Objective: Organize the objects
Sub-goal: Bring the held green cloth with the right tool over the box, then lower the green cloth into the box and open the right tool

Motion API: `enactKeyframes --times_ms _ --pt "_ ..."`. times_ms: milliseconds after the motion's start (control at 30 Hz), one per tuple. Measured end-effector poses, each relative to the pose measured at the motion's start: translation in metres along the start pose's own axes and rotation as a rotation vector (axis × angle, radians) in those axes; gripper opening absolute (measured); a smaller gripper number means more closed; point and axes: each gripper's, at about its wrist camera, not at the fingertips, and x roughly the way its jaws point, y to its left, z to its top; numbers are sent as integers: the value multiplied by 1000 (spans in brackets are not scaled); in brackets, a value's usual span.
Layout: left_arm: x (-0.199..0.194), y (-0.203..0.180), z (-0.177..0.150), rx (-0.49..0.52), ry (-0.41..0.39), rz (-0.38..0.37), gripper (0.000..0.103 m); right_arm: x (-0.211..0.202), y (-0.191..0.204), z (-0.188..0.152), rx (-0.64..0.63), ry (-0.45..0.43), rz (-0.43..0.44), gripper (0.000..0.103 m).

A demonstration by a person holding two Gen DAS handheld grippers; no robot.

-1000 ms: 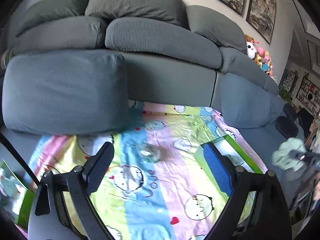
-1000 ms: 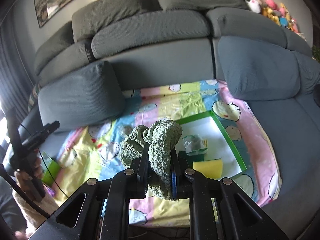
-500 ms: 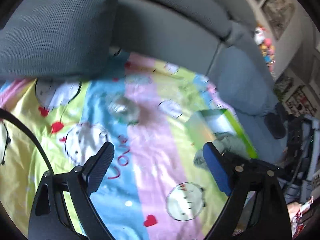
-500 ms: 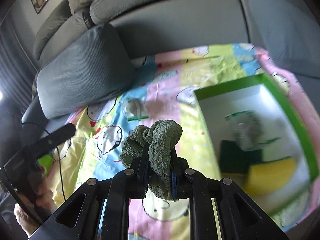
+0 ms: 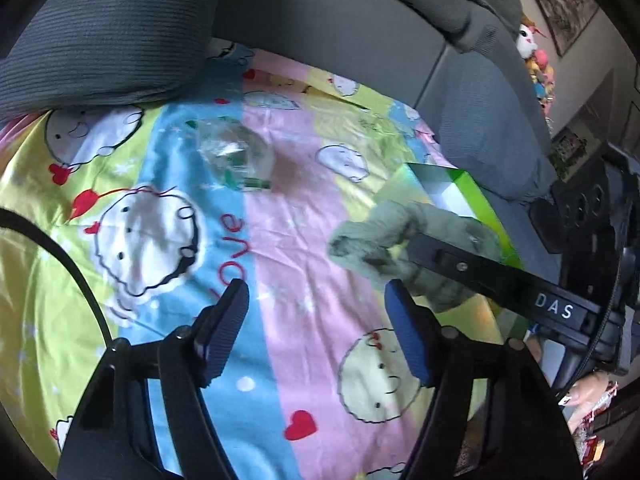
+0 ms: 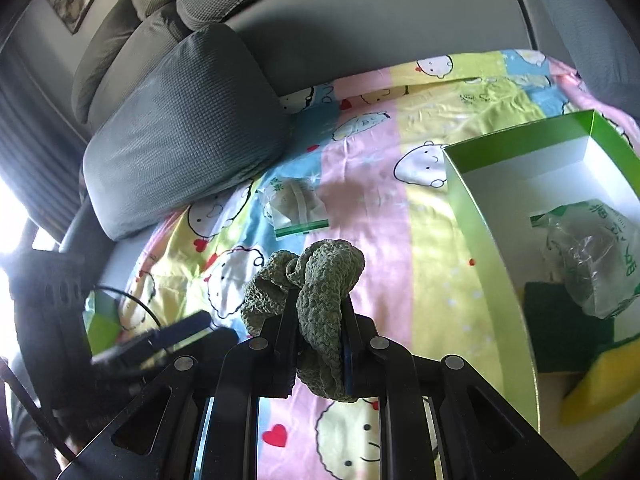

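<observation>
1. The right gripper (image 6: 316, 320) is squeezed tight on the green cloth (image 6: 312, 280); carry it over the green box (image 6: 480, 216) before letting go.
2. The left gripper (image 5: 316, 316) (empty, half open, jaws just been closing) should aim at the little bag (image 5: 236, 156) on the blanket (image 5: 288, 260).

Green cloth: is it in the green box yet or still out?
Out. The green cloth is pinched bunched in the right gripper above the patterned sheet, left of the green box.
</observation>
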Motion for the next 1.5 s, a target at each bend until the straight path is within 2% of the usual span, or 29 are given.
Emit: enactKeyframes --times_ms 100,200,267,400,633,833,1267,1500 --pt "1 -15 6 22 -29 -1 51 -6 1 1 15 -10 47 17" --pt "9 -33 11 46 -29 -31 49 -14 -10 -2 46 -30 66 17" --pt "18 -46 12 75 -16 -26 47 -17 -21 -2 69 -32 89 17" --pt "35 -72 14 110 6 -41 39 -30 -38 -2 75 -52 51 17" --pt "46 -120 21 162 9 -81 38 -68 -71 2 131 -145 32 17" --pt "62 -145 23 181 20 -87 37 -90 -94 6 173 -215 -26 17" --pt "94 -189 34 243 50 -76 36 -106 -146 5 273 -257 -143 17" --pt "115 -197 34 245 98 -88 36 -109 -168 3 326 -259 -161 17"
